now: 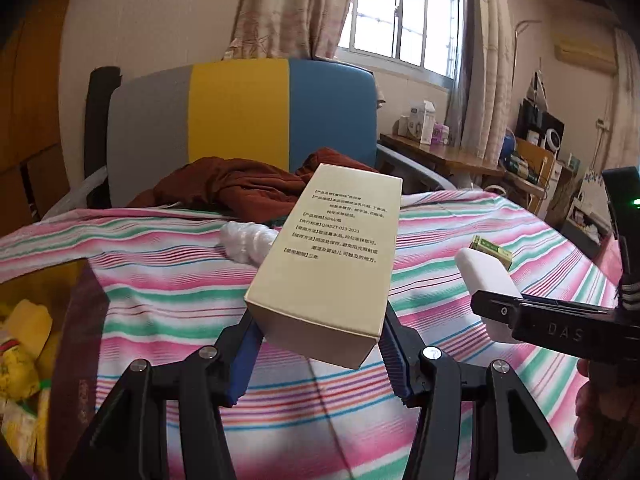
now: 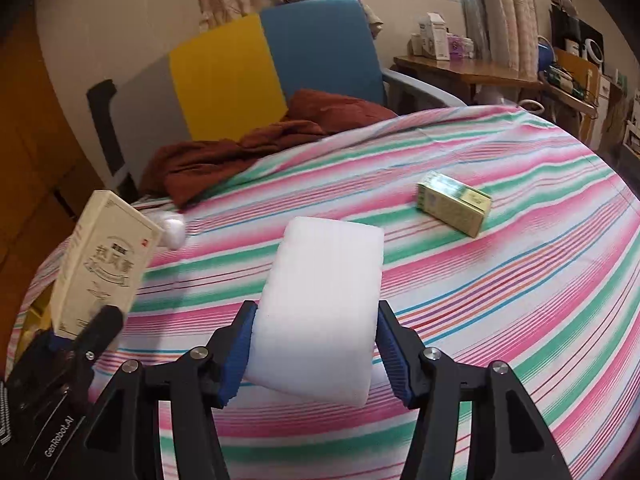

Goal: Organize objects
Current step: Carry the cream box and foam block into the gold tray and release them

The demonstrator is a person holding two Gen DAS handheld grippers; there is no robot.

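Note:
My left gripper (image 1: 316, 344) is shut on a tall cream box (image 1: 332, 248) with black Chinese print and holds it above the striped cloth; the box also shows in the right wrist view (image 2: 102, 264). My right gripper (image 2: 314, 344) is shut on a white foam block (image 2: 320, 300), which also shows in the left wrist view (image 1: 486, 276). A small green-gold box (image 2: 454, 208) lies on the cloth (image 2: 480, 300) ahead to the right. A white crumpled wad (image 2: 174, 228) lies at the far left of the cloth.
A rust-red garment (image 2: 248, 152) lies at the table's far edge against a grey, yellow and blue chair (image 2: 240, 84). A container of yellow packets (image 1: 24, 360) sits low at the left. A cluttered wooden desk (image 2: 468, 72) stands at the far right.

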